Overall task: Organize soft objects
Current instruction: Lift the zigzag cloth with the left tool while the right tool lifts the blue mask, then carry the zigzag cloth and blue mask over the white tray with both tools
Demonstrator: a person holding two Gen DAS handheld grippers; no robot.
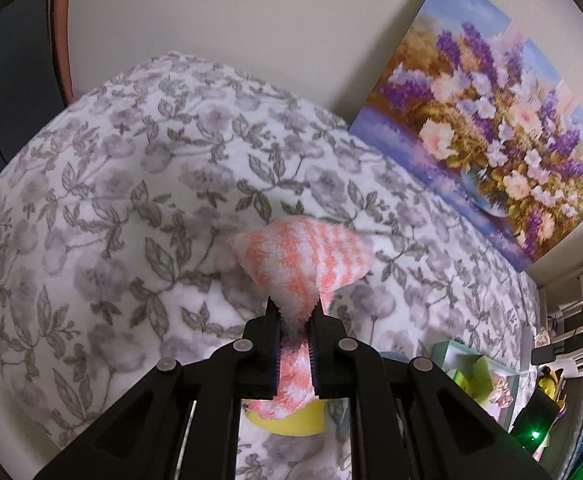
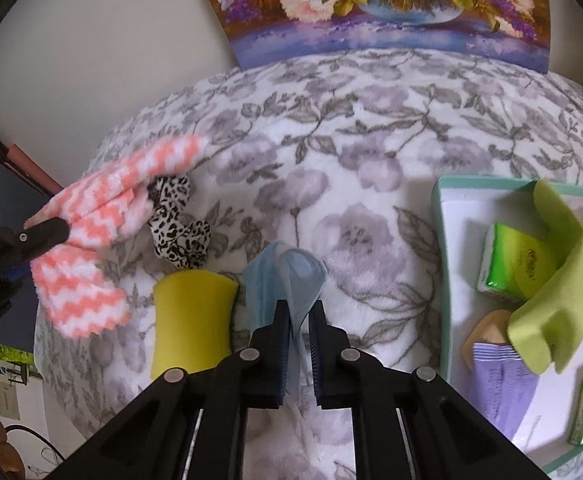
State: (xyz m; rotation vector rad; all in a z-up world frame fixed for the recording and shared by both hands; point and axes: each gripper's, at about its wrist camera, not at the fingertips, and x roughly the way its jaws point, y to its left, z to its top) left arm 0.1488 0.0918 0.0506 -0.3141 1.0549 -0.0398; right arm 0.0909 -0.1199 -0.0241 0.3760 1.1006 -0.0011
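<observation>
Right gripper jaws pinch blue cloth; left gripper clamps striped towel

Yellow sponge mostly hidden behind left gripper's fingers and striped cloth. Tray cut off at right edge. Painting top cropped.

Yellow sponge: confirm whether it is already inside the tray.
No. The yellow sponge lies on the floral blanket, left of the tray, not in it.
</observation>
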